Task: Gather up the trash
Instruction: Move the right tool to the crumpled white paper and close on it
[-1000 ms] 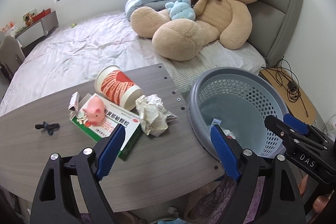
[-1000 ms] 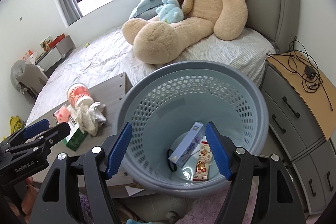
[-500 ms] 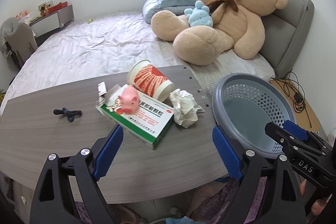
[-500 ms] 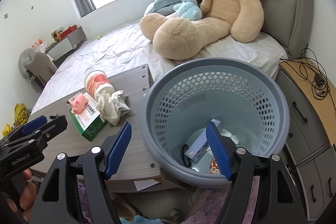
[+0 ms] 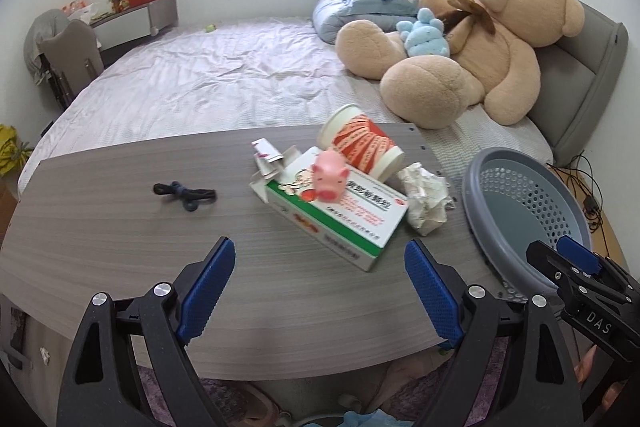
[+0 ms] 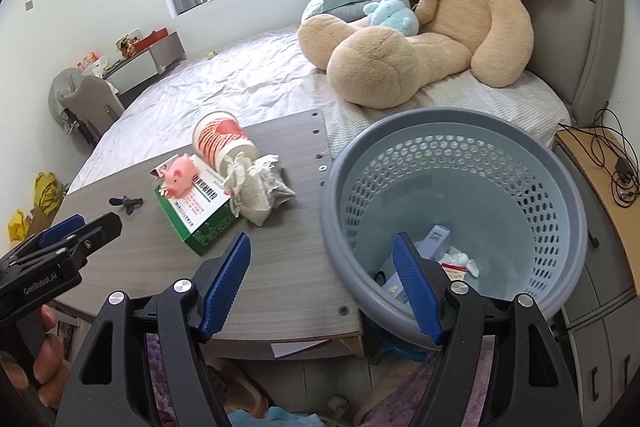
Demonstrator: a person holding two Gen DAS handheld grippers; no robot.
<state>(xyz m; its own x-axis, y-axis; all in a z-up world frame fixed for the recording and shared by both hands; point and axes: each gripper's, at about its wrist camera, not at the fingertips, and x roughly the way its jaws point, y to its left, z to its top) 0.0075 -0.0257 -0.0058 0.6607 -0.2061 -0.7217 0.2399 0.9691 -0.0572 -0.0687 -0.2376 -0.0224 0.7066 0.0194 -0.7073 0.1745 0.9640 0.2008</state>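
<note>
Your left tool hangs wide and empty over the tabletop; your right tool hangs wide and empty too, straddling the basket rim. The medicine box lies just ahead of the left tool, long axis running up-left to down-right. Left's nearer. One box, one cup, one paper wad, one pig toy.
</note>
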